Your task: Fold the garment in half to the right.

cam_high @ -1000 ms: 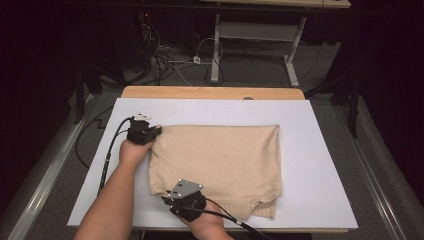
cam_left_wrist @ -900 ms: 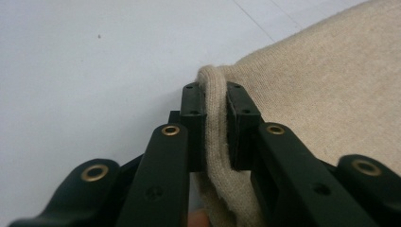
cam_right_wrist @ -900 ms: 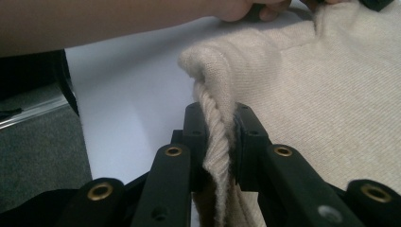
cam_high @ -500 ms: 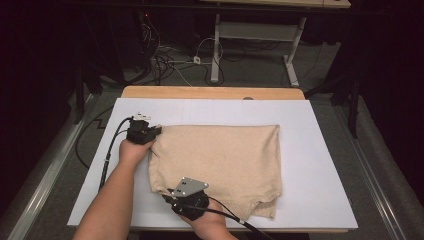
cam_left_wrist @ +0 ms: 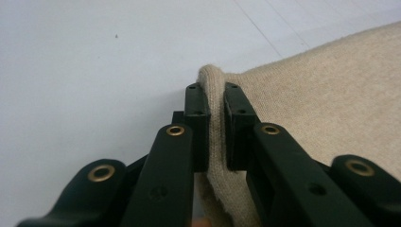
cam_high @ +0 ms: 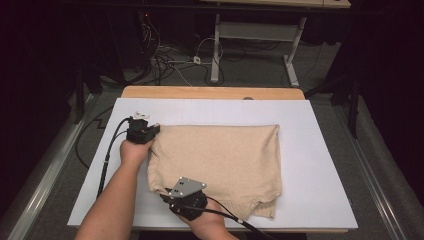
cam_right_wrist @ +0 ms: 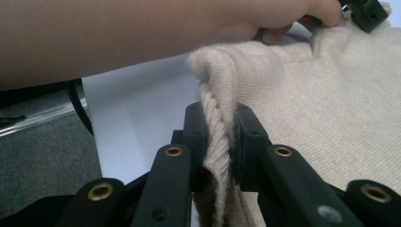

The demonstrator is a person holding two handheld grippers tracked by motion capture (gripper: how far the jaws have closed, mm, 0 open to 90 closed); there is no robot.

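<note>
Folding looks to be the work in hand, and by my reading it is partway: the beige sweater (cam_high: pixel 220 167) already lies doubled into a rough rectangle on the white board (cam_high: pixel 320 150), slightly left of its middle, with one more fold or a lift probably to come. At the sweater's far left corner, the left gripper (cam_high: pixel 150 131) has its jaws pinched narrow on a rolled edge of the knit, the cloth squeezed between the pads (cam_left_wrist: pixel 202 118). Nearer the person, at the near left corner, the right gripper (cam_high: pixel 167 192) is likewise clamped on a ribbed edge, seen bunched between its pads (cam_right_wrist: pixel 246 142). Counted: one sweater, one board, two grippers, two forearms. The sweater's right side lies flat and untouched.
</note>
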